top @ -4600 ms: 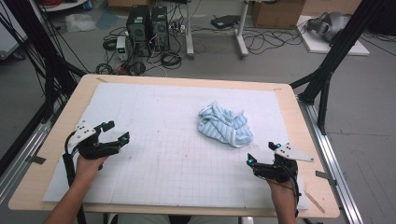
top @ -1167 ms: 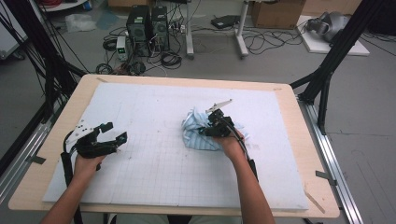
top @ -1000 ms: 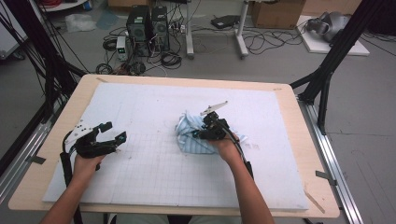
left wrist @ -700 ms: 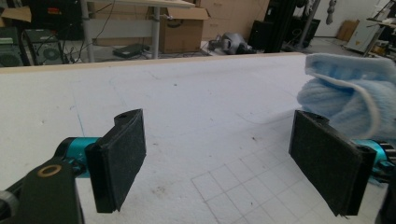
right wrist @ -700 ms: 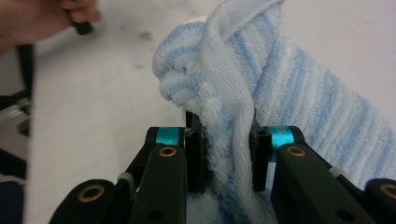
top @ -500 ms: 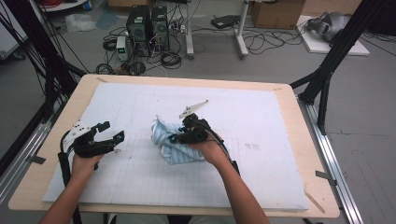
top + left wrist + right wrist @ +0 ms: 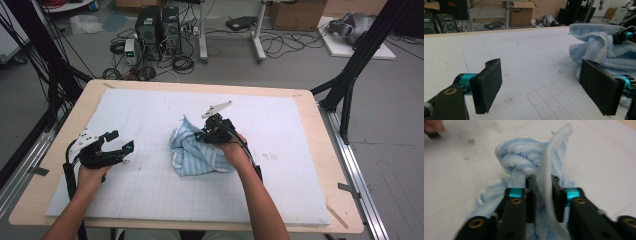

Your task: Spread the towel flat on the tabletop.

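A light blue striped towel (image 7: 195, 152) lies crumpled near the middle of the white mat (image 7: 150, 200). My right gripper (image 7: 206, 133) is shut on a fold of the towel (image 7: 529, 157), and the cloth bunches up between its two jaws. In the left gripper view the towel (image 7: 604, 50) sits at the right, just beyond the right pad (image 7: 599, 86). My left gripper (image 7: 120, 141) hovers over the mat's left part, open, with nothing between its pads and a gap to the towel.
The mat covers a wooden table (image 7: 345, 200) with a bare rim all round. Beyond the far edge the floor holds computer towers (image 7: 157, 25), cables and cardboard boxes (image 7: 295, 7). Black frame legs (image 7: 350, 75) stand at the table's right and left.
My right gripper came in from the table's right front, took hold of the towel and dragged it left toward the middle. My left gripper has hardly moved.
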Demonstrator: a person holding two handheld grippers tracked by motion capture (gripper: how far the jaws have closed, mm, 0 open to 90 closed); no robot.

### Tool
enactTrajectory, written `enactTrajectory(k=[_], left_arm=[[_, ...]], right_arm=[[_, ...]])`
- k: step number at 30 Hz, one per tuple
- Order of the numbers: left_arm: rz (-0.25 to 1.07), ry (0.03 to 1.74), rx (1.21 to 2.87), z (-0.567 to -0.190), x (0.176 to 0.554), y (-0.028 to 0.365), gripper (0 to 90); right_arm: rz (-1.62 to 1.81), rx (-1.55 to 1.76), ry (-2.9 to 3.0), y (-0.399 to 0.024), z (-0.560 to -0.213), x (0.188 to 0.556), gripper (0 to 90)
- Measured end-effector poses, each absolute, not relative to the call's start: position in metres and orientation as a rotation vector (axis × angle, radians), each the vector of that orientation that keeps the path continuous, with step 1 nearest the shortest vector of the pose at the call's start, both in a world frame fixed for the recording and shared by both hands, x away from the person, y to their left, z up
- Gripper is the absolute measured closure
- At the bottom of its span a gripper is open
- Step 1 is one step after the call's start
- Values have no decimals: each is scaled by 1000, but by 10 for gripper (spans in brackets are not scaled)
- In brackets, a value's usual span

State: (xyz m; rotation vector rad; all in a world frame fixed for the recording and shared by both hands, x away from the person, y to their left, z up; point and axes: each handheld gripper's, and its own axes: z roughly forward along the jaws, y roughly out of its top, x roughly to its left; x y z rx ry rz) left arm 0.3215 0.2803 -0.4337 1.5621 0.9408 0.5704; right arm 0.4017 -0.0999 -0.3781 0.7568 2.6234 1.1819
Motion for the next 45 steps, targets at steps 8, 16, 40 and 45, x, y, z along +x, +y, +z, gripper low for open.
enactTrajectory(k=[8,16,40,45], left_arm=[[564,943,1568,-434,322,280,192],[555,940,1572,-435,323,278,193],[528,910,1605,-436,322,269,195],[528,917,1600,-436,323,269,195]], right_arm=[[1173,768,2492,-96,-356,427,821],[1016,751,2272,-86,-344,455,849],[1227,998,2152,-140,-344,434,382],[1285,959,2233,-157,-369,384,403]])
